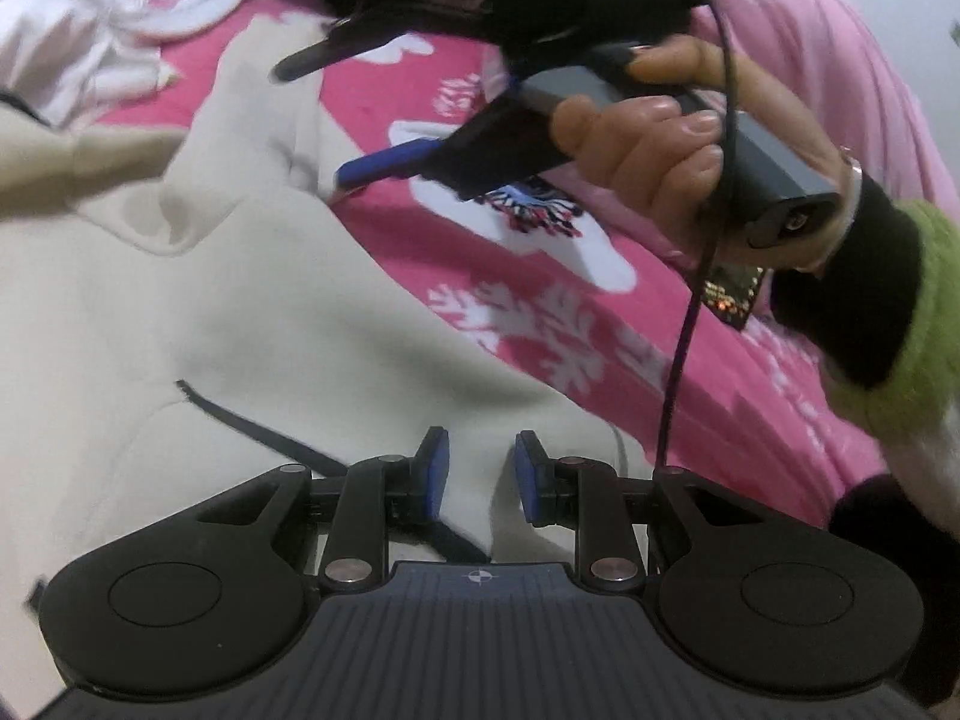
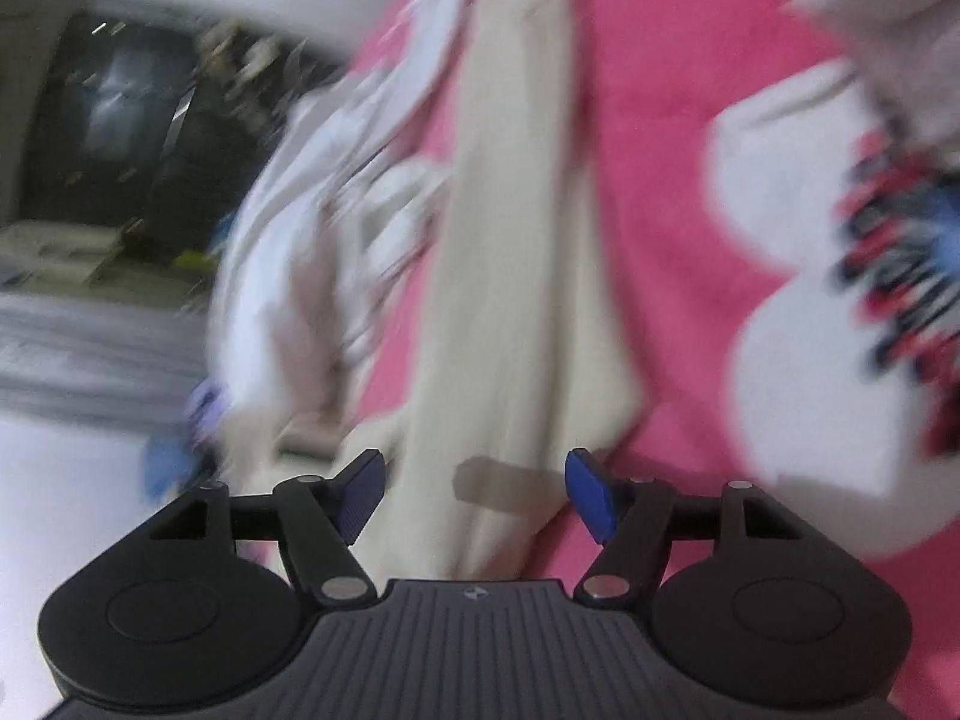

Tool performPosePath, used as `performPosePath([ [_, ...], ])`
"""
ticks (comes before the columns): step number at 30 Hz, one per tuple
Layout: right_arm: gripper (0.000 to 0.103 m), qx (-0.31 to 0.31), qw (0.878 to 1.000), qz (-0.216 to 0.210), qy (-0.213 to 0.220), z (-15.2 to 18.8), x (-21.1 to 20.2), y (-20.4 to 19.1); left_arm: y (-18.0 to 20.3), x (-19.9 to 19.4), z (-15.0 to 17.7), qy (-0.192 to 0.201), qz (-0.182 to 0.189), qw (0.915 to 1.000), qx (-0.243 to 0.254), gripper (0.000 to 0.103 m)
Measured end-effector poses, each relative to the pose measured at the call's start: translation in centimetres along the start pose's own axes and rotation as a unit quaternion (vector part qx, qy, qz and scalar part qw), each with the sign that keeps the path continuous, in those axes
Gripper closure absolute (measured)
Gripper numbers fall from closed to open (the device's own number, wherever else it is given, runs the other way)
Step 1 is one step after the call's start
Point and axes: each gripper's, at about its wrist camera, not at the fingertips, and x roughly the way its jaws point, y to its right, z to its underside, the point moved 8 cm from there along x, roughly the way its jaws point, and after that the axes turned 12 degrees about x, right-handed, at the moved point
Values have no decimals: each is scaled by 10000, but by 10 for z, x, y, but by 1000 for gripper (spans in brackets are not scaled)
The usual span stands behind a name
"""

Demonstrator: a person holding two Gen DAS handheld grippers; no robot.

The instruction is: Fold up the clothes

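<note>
A cream hooded garment [image 1: 252,324] lies spread on a pink blanket [image 1: 708,396], its black drawstring [image 1: 252,420] running under my left fingers. My left gripper [image 1: 480,468] sits low over the garment. Its blue pads are close together and a ridge of cream cloth is pinched between them. My right gripper [image 1: 336,114], held by a hand [image 1: 648,162], hovers above the garment's far part with its jaws apart. In the right wrist view the right gripper [image 2: 474,480] stands wide open over a long cream sleeve [image 2: 510,276], and neither pad touches the cloth.
A heap of white and pale lilac clothes [image 1: 72,48] lies at the blanket's far side, and shows blurred in the right wrist view [image 2: 300,228]. Dark furniture [image 2: 108,120] stands beyond the bed's edge. A black cable [image 1: 690,324] hangs from the right gripper. A green sleeve [image 1: 924,324] shows at right.
</note>
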Motion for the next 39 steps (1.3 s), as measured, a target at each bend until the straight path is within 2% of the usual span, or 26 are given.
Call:
performPosePath([
  [3, 33, 254, 9984, 192, 463, -30, -6, 10, 1, 5, 6, 97, 119, 9999, 18, 79],
  [6, 32, 347, 9961, 422, 692, -50, -4, 12, -3, 2, 10, 243, 250, 9994, -45, 78],
  [8, 32, -15, 9960, 443, 781, -51, -3, -6, -7, -1, 14, 350, 353, 9986, -182, 78],
  [9, 32, -388, 9948, 440, 828, -47, -4, -21, -9, -2, 15, 404, 398, 9981, -257, 78],
  [13, 31, -1587, 9785, 733, 1096, -42, 7, -71, -14, -1, 18, 591, 494, 9959, -482, 78],
  [17, 31, -1409, 9647, 1542, 1606, -92, 34, -82, -12, -2, 19, 717, 503, 9953, -410, 78],
  [20, 28, -1332, 9565, 1916, 1750, -127, 61, -84, -13, -3, 20, 781, 534, 9947, -410, 78],
  [23, 25, -1346, 9617, 1933, 1401, -139, 95, -83, -14, -4, 20, 808, 575, 9941, -444, 78],
  [24, 33, -1396, 9612, 2013, 1267, -139, 104, -81, -14, -4, 20, 816, 582, 9940, -443, 78],
  [25, 43, -1438, 9567, 2086, 1434, -137, 103, -80, -14, -4, 20, 824, 586, 9939, -430, 78],
  [26, 79, -1541, 9558, 2022, 1475, -134, 99, -83, -14, -5, 20, 836, 589, 9939, -412, 78],
  [27, 95, -1643, 9549, 1955, 1518, -130, 94, -85, -14, -5, 20, 849, 594, 9938, -409, 78],
  [29, 95, -1675, 9595, 1547, 1654, -120, 70, -93, -14, -4, 22, 873, 613, 9933, -443, 78],
  [33, 95, -1966, 9595, 835, 1837, -75, -13, -103, -15, -3, 24, 926, 699, 9918, -528, 78],
  [36, 95, -2110, 9542, 730, 1993, -35, -82, -88, -17, -4, 25, 962, 768, 9908, -569, 78],
  [39, 95, -1996, 9528, 947, 2083, 5, -135, -58, -18, -4, 26, 970, 807, 9901, -614, 78],
])
